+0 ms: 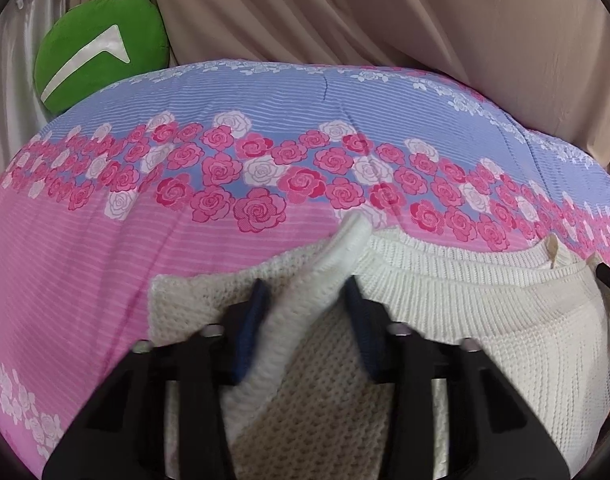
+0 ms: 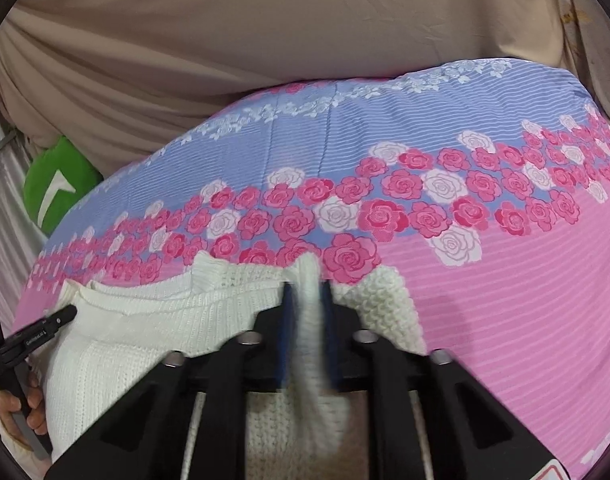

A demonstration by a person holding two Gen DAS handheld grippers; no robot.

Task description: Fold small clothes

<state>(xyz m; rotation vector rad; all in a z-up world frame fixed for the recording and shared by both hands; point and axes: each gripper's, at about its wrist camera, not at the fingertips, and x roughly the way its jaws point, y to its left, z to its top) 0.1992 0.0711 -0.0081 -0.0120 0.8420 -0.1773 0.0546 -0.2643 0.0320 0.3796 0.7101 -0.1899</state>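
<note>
A cream-white knitted sweater (image 1: 485, 320) lies on the pink and blue rose-print bedspread (image 1: 85, 260); it also shows in the right wrist view (image 2: 145, 332). My left gripper (image 1: 305, 292) has a raised fold of the sweater's knit between its blue pads, jaws fairly wide around it. My right gripper (image 2: 307, 292) is shut on another bunched fold of the sweater, jaws narrow. The left gripper's body (image 2: 29, 336) and the hand holding it show at the left of the right wrist view.
A green cushion (image 1: 101, 48) with a white mark sits at the far left of the bed; it also shows in the right wrist view (image 2: 57, 184). Beige draped fabric (image 1: 385, 12) hangs behind the bed. Bare bedspread (image 2: 525, 300) spreads around the sweater.
</note>
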